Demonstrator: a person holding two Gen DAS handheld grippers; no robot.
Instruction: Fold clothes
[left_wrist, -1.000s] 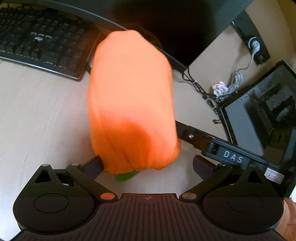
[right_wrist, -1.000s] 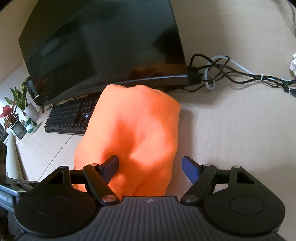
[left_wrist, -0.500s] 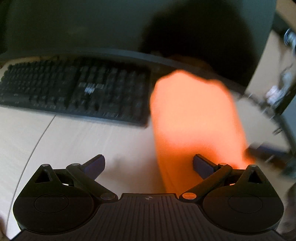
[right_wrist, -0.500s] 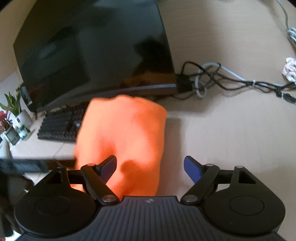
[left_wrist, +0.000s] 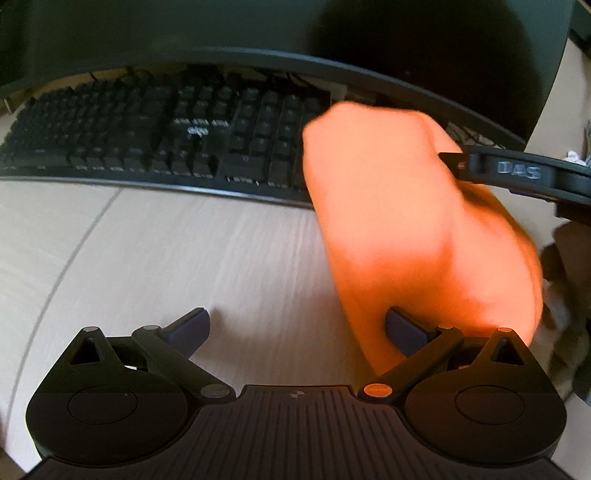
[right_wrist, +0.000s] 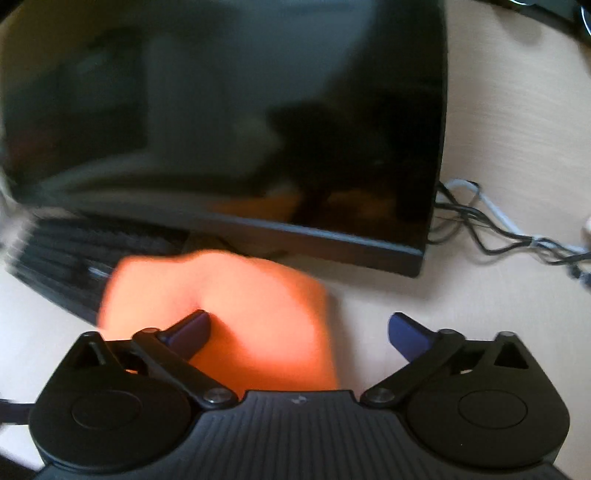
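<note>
A folded orange garment (left_wrist: 413, 229) lies as a thick bundle on the pale wooden desk, its far end against the black keyboard (left_wrist: 155, 144). My left gripper (left_wrist: 295, 328) is open and empty, with the bundle beside its right finger. The right gripper's arm (left_wrist: 517, 171) reaches over the bundle's far right side. In the right wrist view the garment (right_wrist: 236, 306) lies in front of my open right gripper (right_wrist: 299, 328), against its left finger; nothing is held.
A large dark monitor (right_wrist: 258, 129) stands behind the garment, above the keyboard (right_wrist: 66, 266). Tangled cables (right_wrist: 498, 225) lie on the desk to the monitor's right. Bare desk (left_wrist: 166, 258) lies left of the garment.
My left gripper has swung left, so the garment now sits at its right finger instead of between the fingers. The right gripper has turned right and drawn closer to the monitor.
</note>
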